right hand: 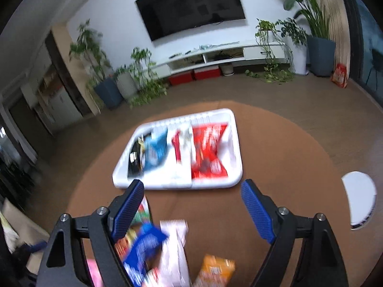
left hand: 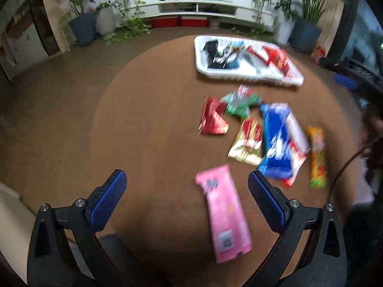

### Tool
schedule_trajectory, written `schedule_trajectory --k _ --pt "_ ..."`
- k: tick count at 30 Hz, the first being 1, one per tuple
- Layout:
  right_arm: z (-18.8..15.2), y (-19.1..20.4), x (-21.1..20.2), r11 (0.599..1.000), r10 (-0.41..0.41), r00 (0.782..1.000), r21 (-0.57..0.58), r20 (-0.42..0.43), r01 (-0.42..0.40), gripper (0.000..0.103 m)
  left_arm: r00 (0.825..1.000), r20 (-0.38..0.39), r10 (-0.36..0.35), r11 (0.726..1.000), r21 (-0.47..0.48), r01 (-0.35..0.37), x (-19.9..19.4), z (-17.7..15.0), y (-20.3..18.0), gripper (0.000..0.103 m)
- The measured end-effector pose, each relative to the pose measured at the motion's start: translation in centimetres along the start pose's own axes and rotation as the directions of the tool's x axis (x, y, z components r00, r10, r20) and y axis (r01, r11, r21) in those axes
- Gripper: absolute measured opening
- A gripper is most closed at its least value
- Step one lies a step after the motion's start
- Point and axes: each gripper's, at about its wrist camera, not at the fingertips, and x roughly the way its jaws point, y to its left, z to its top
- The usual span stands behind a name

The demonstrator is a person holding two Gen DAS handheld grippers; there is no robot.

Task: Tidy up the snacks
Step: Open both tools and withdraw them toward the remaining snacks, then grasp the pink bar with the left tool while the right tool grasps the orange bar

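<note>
Mid-sort: several snacks already in white tray (right hand: 235,143), rest loose on surface (left hand: 148,119). Left tongs (left hand: 186,191) wide open, empty, over pink packet (left hand: 223,217); right tongs (right hand: 192,198) likewise. Next, probably: lower, straddle, pinch pink packet.

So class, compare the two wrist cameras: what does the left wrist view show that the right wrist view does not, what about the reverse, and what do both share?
Only the left wrist view shows the pink packet whole, plus the red packet and gold packet loose on the table.

Only the right wrist view shows the whole television and a white round object at the table's right edge.

Both show the white tray holding packets, the blue packet, the orange packet and open grippers: left gripper, right gripper.
</note>
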Motion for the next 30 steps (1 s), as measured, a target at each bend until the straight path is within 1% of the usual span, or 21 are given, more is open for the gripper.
schedule_trajectory --k 2,4,7,8,12,13,14,18,19,22,27,30 --pt "-2.1 0.1 -0.8 1.0 -0.012 1.0 0.0 -0.019 0.012 0.085 0.998 -0.011 0.065 0.998 0.013 -0.065 0.1 -1.6 -0.6 0.103" --pt "-4.5 -0.1 -1.4 1.0 -0.024 0.999 0.007 -0.041 0.025 0.085 0.997 -0.018 0.078 0.996 0.035 -0.077 0.0 -2.9 -1.4 0.103" --pt "-6.3 -0.3 -1.5 0.999 -0.048 0.996 -0.006 -0.073 0.048 0.085 0.992 -0.038 0.123 0.99 0.081 -0.12 0.5 -3.5 -2.9 0.103" --pt "-6.6 -0.4 -1.5 0.999 -0.053 0.996 -0.005 -0.077 0.053 0.085 0.99 -0.041 0.138 0.986 0.098 -0.134 0.6 -3.8 -3.5 0.103" --pt "-6.7 -0.9 -1.7 0.998 -0.058 0.996 0.008 -0.07 0.059 0.085 0.989 -0.065 0.131 0.985 0.122 -0.123 1.3 -4.6 -5.2 0.102" --pt "-6.6 -0.9 -1.6 0.998 -0.059 0.996 0.011 -0.072 0.06 0.085 0.988 -0.075 0.139 0.983 0.129 -0.128 1.8 -4.4 -5.6 0.1" --pt "-6.6 -1.0 -1.5 0.998 -0.057 0.996 0.013 -0.076 0.058 0.085 0.985 -0.085 0.148 0.982 0.135 -0.136 2.1 -4.6 -5.8 0.098" --pt "-6.8 -0.7 -1.5 0.999 -0.046 0.995 0.011 -0.084 0.047 0.085 0.981 -0.101 0.163 0.98 0.134 -0.149 2.9 -4.5 -5.8 0.098" --pt "-6.8 -0.7 -1.6 0.999 -0.044 0.995 0.011 -0.085 0.046 0.085 0.982 -0.104 0.158 0.981 0.132 -0.144 3.0 -4.6 -5.8 0.096" --pt "-6.9 -0.9 -1.4 0.999 -0.044 0.994 0.014 -0.103 0.046 0.085 0.984 -0.125 0.123 0.987 0.116 -0.109 3.7 -4.4 -5.7 0.073" --pt "-7.3 -1.4 -1.7 0.998 -0.056 0.991 0.018 -0.119 0.059 0.085 0.989 -0.129 0.074 0.994 0.091 -0.063 3.9 -4.4 -5.0 0.073" --pt "-8.2 -1.5 -1.8 0.998 -0.057 0.988 0.033 -0.146 0.062 0.085 0.99 -0.139 0.034 0.996 0.087 -0.023 4.6 -3.9 -4.4 0.073"
